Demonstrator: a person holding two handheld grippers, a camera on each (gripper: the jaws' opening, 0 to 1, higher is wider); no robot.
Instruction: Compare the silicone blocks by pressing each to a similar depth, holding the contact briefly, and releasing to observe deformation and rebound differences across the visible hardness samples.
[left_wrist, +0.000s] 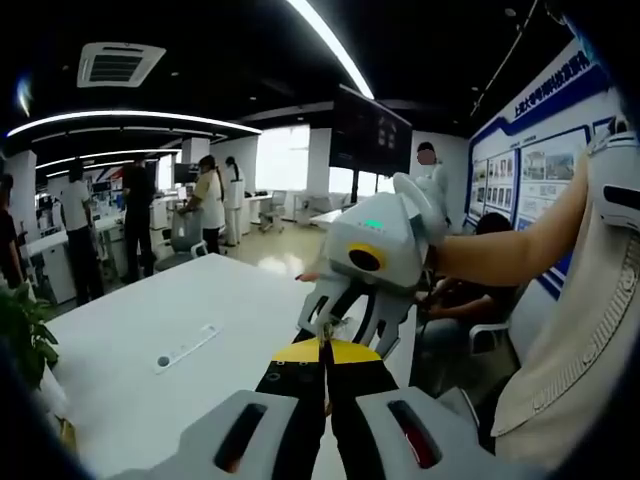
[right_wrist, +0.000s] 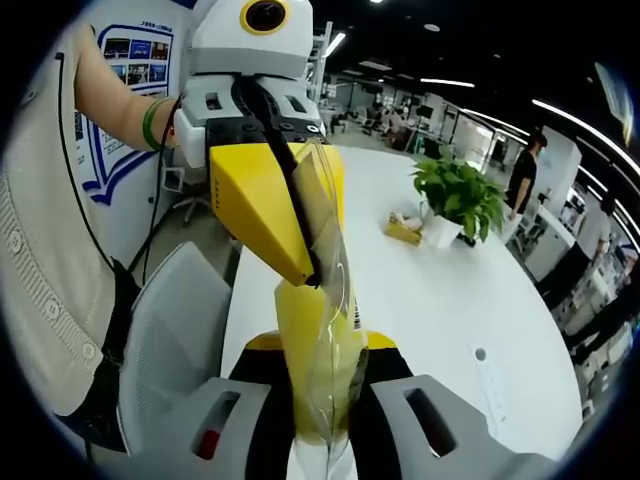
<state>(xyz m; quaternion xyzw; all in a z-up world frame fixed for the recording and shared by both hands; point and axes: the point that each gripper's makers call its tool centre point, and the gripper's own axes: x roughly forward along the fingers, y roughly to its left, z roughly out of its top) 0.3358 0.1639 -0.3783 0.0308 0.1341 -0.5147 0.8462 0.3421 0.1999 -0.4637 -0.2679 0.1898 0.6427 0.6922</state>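
Observation:
A clear plastic bag (right_wrist: 335, 300) with a barcode label hangs between both grippers. In the right gripper view my right gripper (right_wrist: 322, 350) is shut on the bag's lower part. Yellow shows through the film there, and I cannot tell whether it is the pads or something inside. From the upper left the left gripper (right_wrist: 312, 272) reaches in, its yellow jaws shut on the bag's top edge. In the left gripper view my left gripper (left_wrist: 322, 348) has its yellow tips pressed together, and the white right gripper (left_wrist: 345, 325) faces it tip to tip above a white table (left_wrist: 150, 400).
On the white table (right_wrist: 440, 300) stand a potted plant (right_wrist: 455, 195), a small yellow thing (right_wrist: 403, 228) and a flat white strip (left_wrist: 188, 347). A grey chair (right_wrist: 170, 340) sits by the table edge. Close by is the person's sleeve (right_wrist: 45, 250). People stand at the back (left_wrist: 210, 200).

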